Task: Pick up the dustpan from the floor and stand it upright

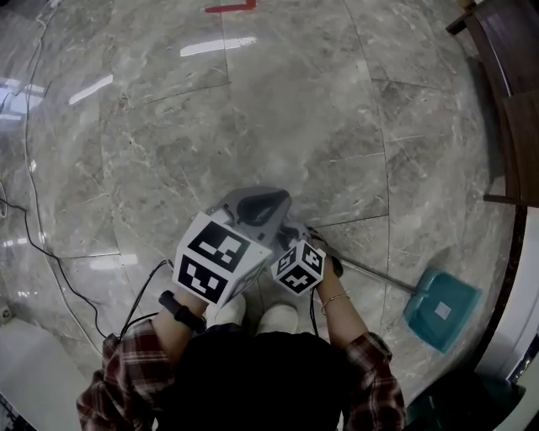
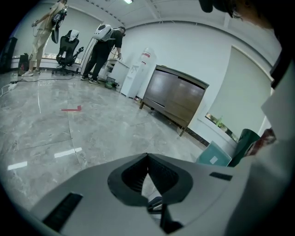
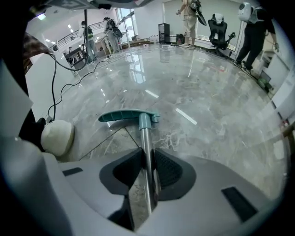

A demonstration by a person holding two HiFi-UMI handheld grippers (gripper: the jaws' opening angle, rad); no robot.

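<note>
The teal dustpan (image 1: 440, 307) lies on the marble floor at the lower right, its metal handle (image 1: 375, 275) running left toward my hands. My right gripper (image 1: 313, 242) points steeply down at the handle's near end. In the right gripper view its pads press on the metal handle (image 3: 145, 138) just below the teal grip (image 3: 125, 115), so the right gripper (image 3: 147, 154) is shut on it. My left gripper (image 1: 268, 202) hovers beside it, a little to the left. Its tips meet in the left gripper view, with the left gripper (image 2: 147, 156) shut on nothing. The dustpan (image 2: 213, 156) shows there at the right.
A dark wooden cabinet (image 1: 514, 101) stands along the right wall. Cables (image 1: 50, 261) trail over the floor at the left. A red tape mark (image 1: 229, 7) lies far ahead. My white shoes (image 1: 278, 316) stand just behind the grippers. People and an office chair (image 2: 69, 44) are far off.
</note>
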